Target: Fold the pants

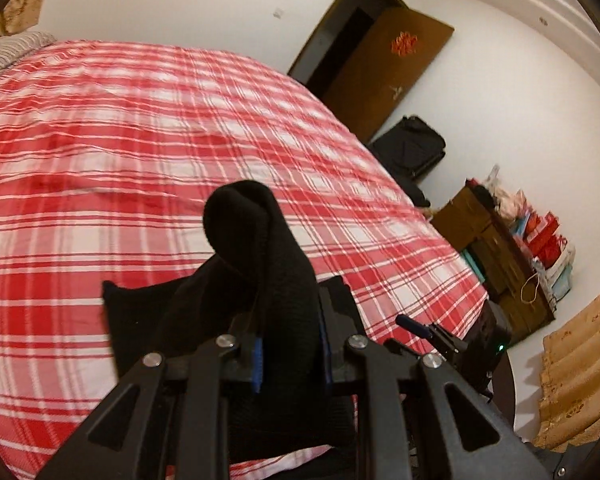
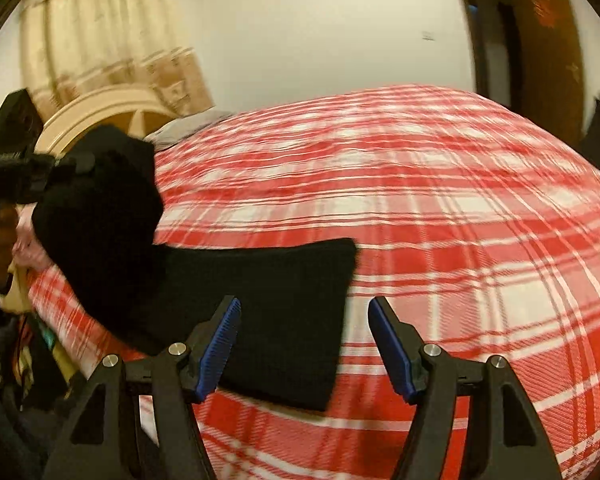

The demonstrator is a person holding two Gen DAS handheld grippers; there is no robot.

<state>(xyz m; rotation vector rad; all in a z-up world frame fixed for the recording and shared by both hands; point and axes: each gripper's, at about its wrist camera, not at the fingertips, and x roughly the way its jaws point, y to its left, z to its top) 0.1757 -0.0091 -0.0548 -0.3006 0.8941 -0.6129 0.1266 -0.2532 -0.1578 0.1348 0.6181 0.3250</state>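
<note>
Mid-fold: my left tool (image 1: 288, 344) pinches the lifted black pants (image 2: 260, 300) over the bed (image 2: 460, 240), right tool (image 2: 304, 344) spread; next, I judge, lay flat.

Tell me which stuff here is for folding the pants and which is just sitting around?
For the job:
black pants
left tongs, shut on the pants
right tongs, open
checked bed cover underneath

Just lying about:
black suitcase
brown cabinet
red bags
striped pillow

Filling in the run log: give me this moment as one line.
left gripper: shut on black pants, lifted | right gripper: open, empty | bed: pants partly resting
</note>
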